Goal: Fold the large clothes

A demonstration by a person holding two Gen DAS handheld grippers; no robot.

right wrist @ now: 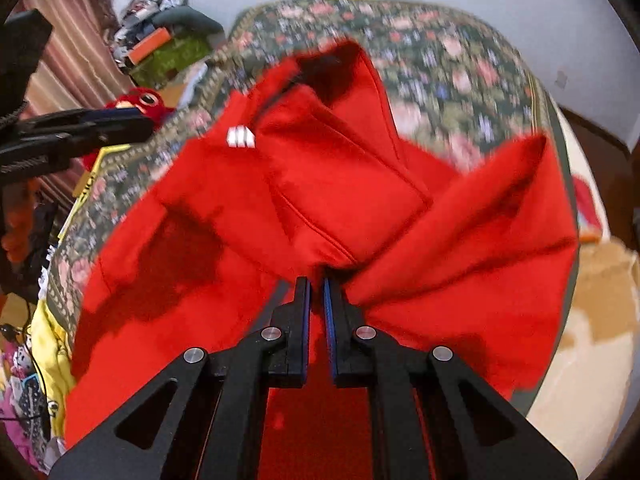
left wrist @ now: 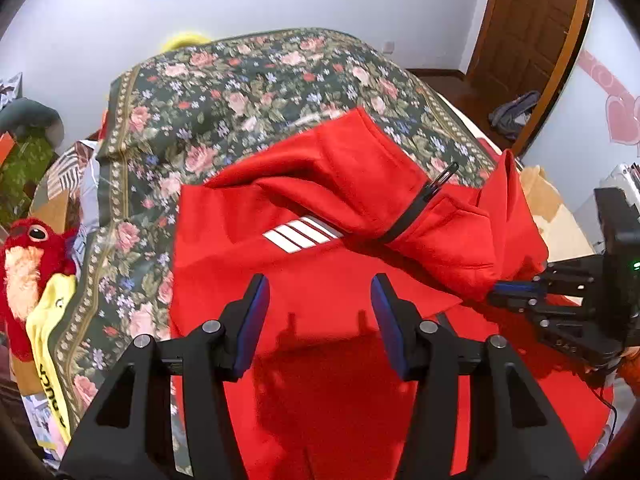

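Note:
A large red hoodie with three white stripes lies on a floral bedspread. My left gripper is open and empty, hovering over the hoodie's body. My right gripper is shut on a bunched fold of the red hoodie and lifts it, so the cloth drapes to both sides. The right gripper also shows at the right edge of the left wrist view, pinching the red cloth. The left gripper shows at the left of the right wrist view.
A red plush toy and yellow cloth lie at the bed's left edge. Clutter is piled by the wall at the left. A brown wooden door stands at the back right. A cardboard box sits to the right of the bed.

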